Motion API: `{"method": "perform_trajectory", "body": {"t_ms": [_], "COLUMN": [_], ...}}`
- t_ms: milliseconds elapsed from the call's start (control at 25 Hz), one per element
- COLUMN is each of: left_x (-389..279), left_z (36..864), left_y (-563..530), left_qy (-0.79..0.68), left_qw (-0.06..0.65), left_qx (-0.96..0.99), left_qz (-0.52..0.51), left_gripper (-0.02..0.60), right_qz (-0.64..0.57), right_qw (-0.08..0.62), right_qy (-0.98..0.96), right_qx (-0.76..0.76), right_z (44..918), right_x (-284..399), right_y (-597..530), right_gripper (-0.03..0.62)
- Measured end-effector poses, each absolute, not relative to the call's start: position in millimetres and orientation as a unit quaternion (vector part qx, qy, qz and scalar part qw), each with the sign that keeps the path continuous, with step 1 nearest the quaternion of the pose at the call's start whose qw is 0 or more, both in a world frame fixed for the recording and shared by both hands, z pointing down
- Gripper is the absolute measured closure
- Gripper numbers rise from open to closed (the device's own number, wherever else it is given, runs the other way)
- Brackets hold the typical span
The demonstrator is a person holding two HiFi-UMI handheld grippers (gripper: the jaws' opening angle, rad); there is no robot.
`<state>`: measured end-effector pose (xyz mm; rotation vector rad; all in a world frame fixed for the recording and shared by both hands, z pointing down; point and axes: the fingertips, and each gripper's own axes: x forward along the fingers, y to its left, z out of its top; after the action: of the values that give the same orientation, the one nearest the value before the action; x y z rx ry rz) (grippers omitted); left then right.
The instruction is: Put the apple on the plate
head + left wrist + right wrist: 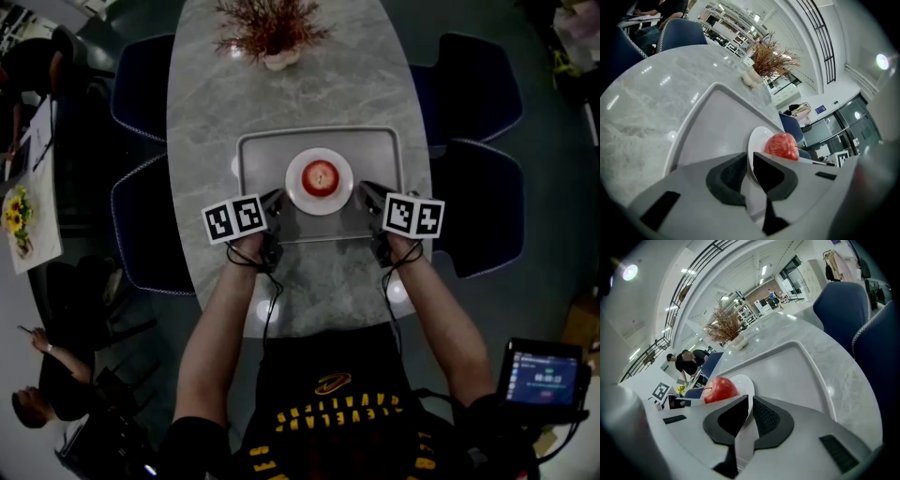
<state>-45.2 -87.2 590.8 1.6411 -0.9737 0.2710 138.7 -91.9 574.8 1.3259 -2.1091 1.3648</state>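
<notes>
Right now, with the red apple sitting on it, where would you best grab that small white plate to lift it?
By its thin rim, from two opposite sides, coming in low and level. The round white plate is shallow and the red apple fills its middle, so only the edge is free. The left claw and right claw each have that rim between their jaws.

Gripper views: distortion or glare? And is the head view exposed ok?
Left and right gripper views: heavy fisheye, tray edges bow, black corners, lamp flares. Head view: dim, soft glare spots on table, white plate brightest, apple clear.
</notes>
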Motion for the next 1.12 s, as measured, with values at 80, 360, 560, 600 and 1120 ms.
{"method": "perform_trajectory", "body": {"t_ms": [80,360,560,600,1120], "left_x": [-43.0,-36.6,-29.1,-25.2,-1.5], "left_z": [584.8,557.7,533.1,525.5,454.6], "left_y": [-86.4,-75.7,-61.8,-57.2,20.2], "left_qy": [-0.412,-0.416,-0.416,-0.411,-0.368], "left_qw": [0.555,0.489,0.455,0.446,0.347], "left_qx": [0.713,0.757,0.780,0.788,0.858], "left_qz": [0.117,0.119,0.108,0.106,0.092], "left_gripper": [0.538,0.574,0.580,0.580,0.580], "right_qz": [0.465,0.434,0.402,0.396,0.343], "right_qw": [0.154,0.119,0.099,0.096,0.085], "right_qy": [-0.745,-0.790,-0.819,-0.824,-0.855], "right_qx": [0.454,0.417,0.398,0.394,0.378], "right_z": [572.6,551.5,526.5,520.3,468.6], "right_x": [136.2,120.7,110.5,107.4,72.5], "right_y": [-89.6,-81.4,-71.2,-66.9,5.1], "right_gripper": [0.560,0.562,0.588,0.588,0.588]}}
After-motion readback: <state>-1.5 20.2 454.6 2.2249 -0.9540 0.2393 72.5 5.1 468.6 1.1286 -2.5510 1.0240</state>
